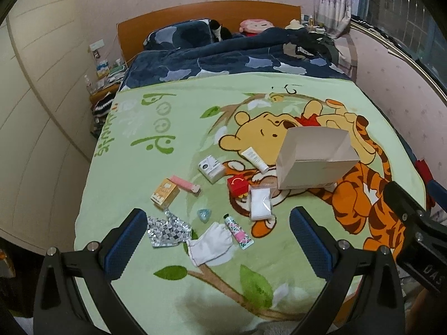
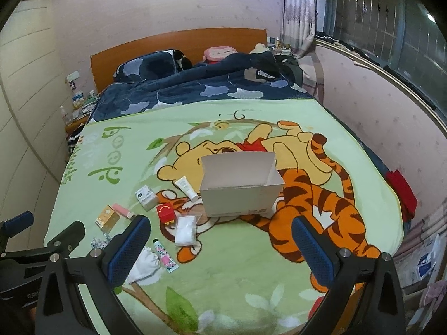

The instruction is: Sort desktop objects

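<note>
An open white cardboard box (image 1: pixel 315 164) (image 2: pixel 240 195) stands on the green cartoon blanket (image 1: pixel 173 301) (image 2: pixel 240 284). Left of it lie several small items: a red toy box (image 1: pixel 237 185) (image 2: pixel 166 212), a clear bag of white pads (image 1: pixel 260 203) (image 2: pixel 185 230), a floral tube (image 1: pixel 239 231) (image 2: pixel 165 256), a white cloth pouch (image 1: pixel 211 244) (image 2: pixel 144 263), a silver foil bag (image 1: pixel 166 230), a yellow carton (image 1: pixel 164 192) (image 2: pixel 107 217), a white tube (image 1: pixel 255 159) (image 2: pixel 186 185). My left gripper (image 1: pixel 218 240) hangs open above the pouch. My right gripper (image 2: pixel 220 248) is open, empty, in front of the box.
A small white carton (image 1: pixel 211 169) (image 2: pixel 146 196), a pink bar (image 1: pixel 185 184) and a blue triangular item (image 1: pixel 203 215) also lie on the blanket. A dark blue quilt (image 1: pixel 223 61) covers the bed's far half. A cluttered nightstand (image 1: pixel 104 83) is at the left, a wall at the right.
</note>
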Available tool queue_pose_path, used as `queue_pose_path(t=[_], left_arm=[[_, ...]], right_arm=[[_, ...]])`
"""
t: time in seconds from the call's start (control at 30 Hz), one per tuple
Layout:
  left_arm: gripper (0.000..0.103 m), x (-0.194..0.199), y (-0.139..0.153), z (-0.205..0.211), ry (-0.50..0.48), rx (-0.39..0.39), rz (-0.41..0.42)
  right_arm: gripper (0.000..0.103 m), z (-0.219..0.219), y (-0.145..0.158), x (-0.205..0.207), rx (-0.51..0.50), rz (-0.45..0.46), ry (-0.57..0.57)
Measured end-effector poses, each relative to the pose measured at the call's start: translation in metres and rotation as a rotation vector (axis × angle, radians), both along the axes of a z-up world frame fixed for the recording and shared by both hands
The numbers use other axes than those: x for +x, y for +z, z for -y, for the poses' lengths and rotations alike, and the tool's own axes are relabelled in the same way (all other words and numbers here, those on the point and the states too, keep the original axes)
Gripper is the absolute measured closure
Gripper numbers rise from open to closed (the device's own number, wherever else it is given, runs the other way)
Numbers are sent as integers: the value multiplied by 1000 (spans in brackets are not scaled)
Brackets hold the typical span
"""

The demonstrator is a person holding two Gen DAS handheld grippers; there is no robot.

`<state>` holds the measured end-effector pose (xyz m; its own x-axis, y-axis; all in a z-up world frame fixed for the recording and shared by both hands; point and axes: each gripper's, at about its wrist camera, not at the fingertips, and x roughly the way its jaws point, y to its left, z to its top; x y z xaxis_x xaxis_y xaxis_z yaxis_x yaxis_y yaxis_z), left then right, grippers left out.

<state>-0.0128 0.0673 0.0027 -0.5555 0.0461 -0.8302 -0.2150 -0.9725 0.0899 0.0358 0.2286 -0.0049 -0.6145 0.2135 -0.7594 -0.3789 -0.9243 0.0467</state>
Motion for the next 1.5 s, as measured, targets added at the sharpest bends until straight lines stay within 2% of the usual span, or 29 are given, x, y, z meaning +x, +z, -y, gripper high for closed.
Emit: queue_pose_path(t=[0.3, 0.97, 1.5], left_arm=[[0, -13, -7, -3, 10, 3, 13], [0, -47, -12, -1, 69, -3, 7], [0, -60, -17, 3, 93, -9, 14]], right_arm=[[0, -10, -10, -12, -16, 24, -4], [0, -19, -10, -53, -29, 12, 27], [0, -15, -10, -68, -36, 12, 55]])
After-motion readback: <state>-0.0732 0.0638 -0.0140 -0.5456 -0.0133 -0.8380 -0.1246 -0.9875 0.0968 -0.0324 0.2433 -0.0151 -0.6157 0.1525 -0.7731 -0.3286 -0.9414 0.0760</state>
